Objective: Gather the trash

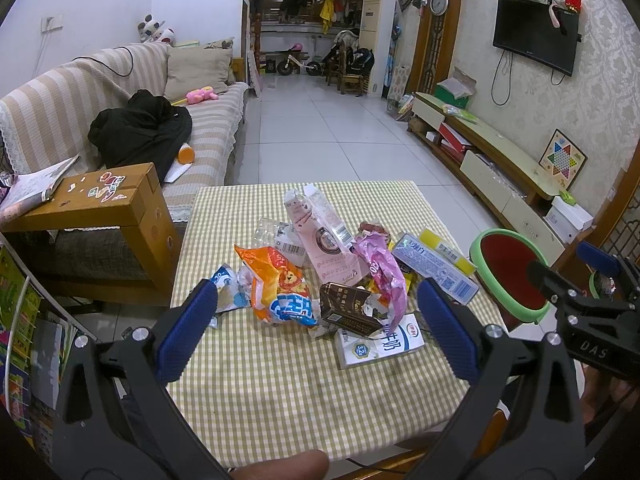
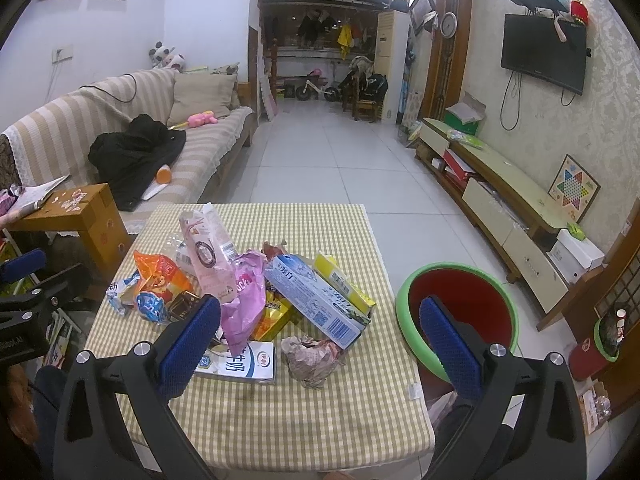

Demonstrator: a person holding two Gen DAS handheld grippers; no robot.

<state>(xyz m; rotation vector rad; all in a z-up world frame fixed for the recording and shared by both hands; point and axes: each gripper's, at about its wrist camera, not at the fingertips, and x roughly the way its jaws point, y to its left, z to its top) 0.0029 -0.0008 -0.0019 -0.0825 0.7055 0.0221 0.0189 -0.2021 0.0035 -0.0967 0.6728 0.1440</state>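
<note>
A heap of trash lies on the checked table (image 1: pixel 280 400) (image 2: pixel 288 420): an orange snack bag (image 1: pixel 276 284) (image 2: pixel 160 280), a pink carton (image 1: pixel 320 232) (image 2: pixel 208 256), a pink wrapper (image 1: pixel 384 276) (image 2: pixel 244 312), a brown box (image 1: pixel 348 308), a white milk carton (image 1: pixel 380 344) (image 2: pixel 240 364), a blue toothpaste box (image 1: pixel 436 268) (image 2: pixel 316 300) and a crumpled paper wad (image 2: pixel 312 360). A green-rimmed red bin (image 1: pixel 508 276) (image 2: pixel 456 316) stands right of the table. My left gripper (image 1: pixel 316 328) and right gripper (image 2: pixel 320 344) are open and empty, above the table's near side.
A striped sofa (image 1: pixel 120 92) with a black jacket (image 1: pixel 140 128) is at the left, a wooden side table (image 1: pixel 100 204) beside it. A TV cabinet (image 2: pixel 500 188) runs along the right wall. Tiled floor (image 2: pixel 320 168) lies beyond the table.
</note>
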